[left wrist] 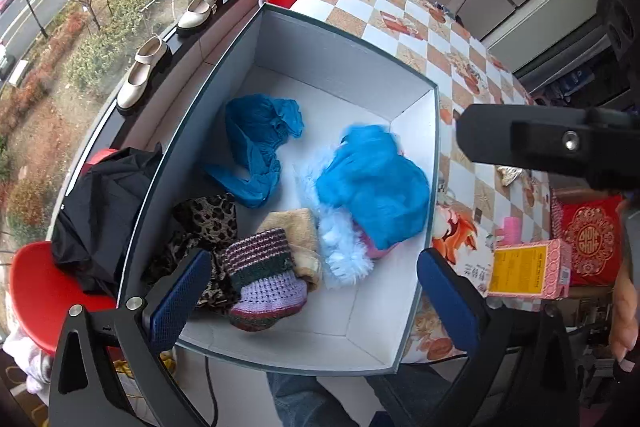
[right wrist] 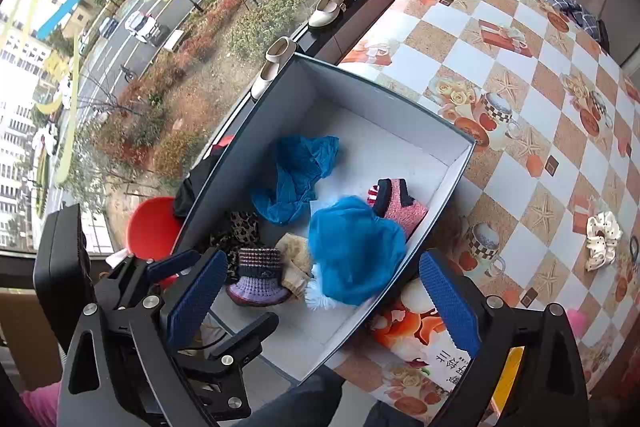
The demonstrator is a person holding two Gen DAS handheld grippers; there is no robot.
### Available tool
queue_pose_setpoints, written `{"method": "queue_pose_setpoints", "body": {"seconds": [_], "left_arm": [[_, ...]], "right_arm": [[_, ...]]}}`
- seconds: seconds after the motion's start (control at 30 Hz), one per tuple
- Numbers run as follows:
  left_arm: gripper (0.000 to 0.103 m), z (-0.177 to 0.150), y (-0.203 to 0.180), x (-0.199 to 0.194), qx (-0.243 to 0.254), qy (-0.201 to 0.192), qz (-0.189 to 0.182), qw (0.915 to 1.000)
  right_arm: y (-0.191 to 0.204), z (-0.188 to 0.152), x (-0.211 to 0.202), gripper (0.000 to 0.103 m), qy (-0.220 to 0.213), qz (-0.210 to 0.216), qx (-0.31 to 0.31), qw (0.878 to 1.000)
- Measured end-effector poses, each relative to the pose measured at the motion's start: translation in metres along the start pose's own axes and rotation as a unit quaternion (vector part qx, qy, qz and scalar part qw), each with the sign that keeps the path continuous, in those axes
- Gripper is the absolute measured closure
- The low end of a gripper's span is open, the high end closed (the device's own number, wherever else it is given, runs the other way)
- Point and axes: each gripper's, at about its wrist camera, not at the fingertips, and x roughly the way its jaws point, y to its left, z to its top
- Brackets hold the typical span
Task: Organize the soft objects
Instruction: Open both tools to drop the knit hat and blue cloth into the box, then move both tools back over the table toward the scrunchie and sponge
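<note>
Both tools hang wide and empty above the box (left wrist: 416, 99) at the table's (right wrist: 520, 163) window edge, soft items inside; next, seemingly, fetching the white scrunchie (right wrist: 602, 241) mid-table.

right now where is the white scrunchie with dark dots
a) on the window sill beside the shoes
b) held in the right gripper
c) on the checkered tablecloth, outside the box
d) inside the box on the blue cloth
c: the scrunchie lies on the bare tablecloth, well to the right of the box, and the right gripper is open and holds nothing.
</note>
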Motion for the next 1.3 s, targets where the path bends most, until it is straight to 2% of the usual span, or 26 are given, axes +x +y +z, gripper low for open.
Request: {"method": "queue_pose_setpoints", "body": {"seconds": [0.1,0.27,0.47,0.6,0.77,0.87,0.97,1.1,1.3], "left_arm": [[0.000,0.006,-0.002,-0.005,-0.012,-0.013,-0.029,0.9994],[0.000,0.015,-0.017,-0.013,-0.007,-0.011,-0.050,0.9987],[0.000,0.021,-0.061,-0.020,0.024,0.004,-0.081,0.9964],[0.000,0.027,-0.100,-0.012,0.045,0.031,-0.102,0.9933],[0.000,0.029,-0.143,0.005,0.059,0.069,-0.105,0.9903],[0.000,0.031,-0.161,0.015,0.057,0.088,-0.103,0.9892],[0.000,0.034,-0.176,0.024,0.054,0.106,-0.090,0.9889],[0.000,0.044,-0.197,0.035,0.049,0.121,-0.077,0.9884],[0.000,0.073,-0.235,0.064,0.040,0.145,-0.065,0.9866]], "right_arm": [[-0.015,0.000,-0.015,0.001,-0.013,0.024,0.035,0.999],[-0.038,-0.011,-0.050,0.001,-0.029,0.037,0.069,0.997],[-0.095,-0.052,-0.104,0.001,-0.033,0.037,0.143,0.989],[-0.148,-0.090,-0.143,0.001,-0.046,0.019,0.206,0.977],[-0.226,-0.128,-0.170,0.001,-0.060,-0.042,0.273,0.959],[-0.278,-0.148,-0.151,0.001,-0.032,-0.074,0.316,0.945],[-0.321,-0.162,-0.109,0.001,0.013,-0.091,0.332,0.939],[-0.357,-0.163,-0.045,0.001,0.065,-0.093,0.310,0.944],[-0.379,-0.151,0.034,0.001,0.120,-0.065,0.263,0.955]]}}
